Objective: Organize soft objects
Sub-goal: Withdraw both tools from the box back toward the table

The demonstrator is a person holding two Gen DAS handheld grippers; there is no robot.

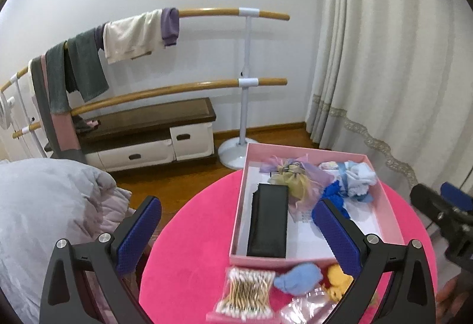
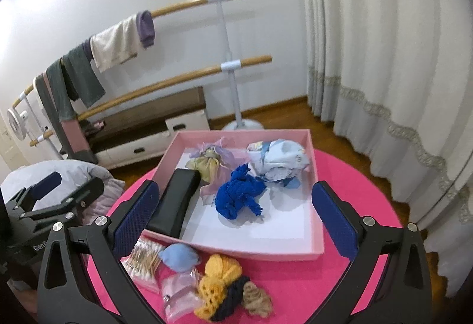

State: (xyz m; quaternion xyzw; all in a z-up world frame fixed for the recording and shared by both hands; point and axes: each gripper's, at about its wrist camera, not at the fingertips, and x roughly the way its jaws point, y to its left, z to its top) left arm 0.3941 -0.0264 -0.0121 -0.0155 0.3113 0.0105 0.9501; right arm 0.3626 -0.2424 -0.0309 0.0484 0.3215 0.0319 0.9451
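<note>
on the pink table [image 2: 340, 279], you are holding both grippers above the items, each with its jaws standing wide apart and nothing between the pads.

- left gripper [image 1: 236, 226]: hovering over the table's near left part; its right finger is overlapping the box's near corner in view, and you cannot tell whether it is touching.
- right gripper [image 2: 233, 214]: hovering over the box's near edge, gripping nothing.
- pink box [image 2: 314, 164]: sitting on the table, open on top.
- in the box: black case [image 2: 174, 199] lying along the left wall; blue cloth [image 2: 239, 196] bunching in the middle; pale blue bundle [image 2: 278, 159] sitting at the far right corner; lilac pouch [image 2: 210, 159] resting at the far left, beside the case.
- in front of the box, on the table: swab bag [image 1: 246, 293] lying at the left; blue ball [image 2: 180, 257] sitting just beside it; clear pouch [image 2: 179, 294] lying below the ball; yellow knit [image 2: 217, 279] touching a navy piece [image 2: 229, 298] and a tan curl [image 2: 257, 296].
- behind the table: rack [image 1: 245, 57] standing by the wall, with clothes [image 1: 130, 37] hanging on its top bar.
</note>
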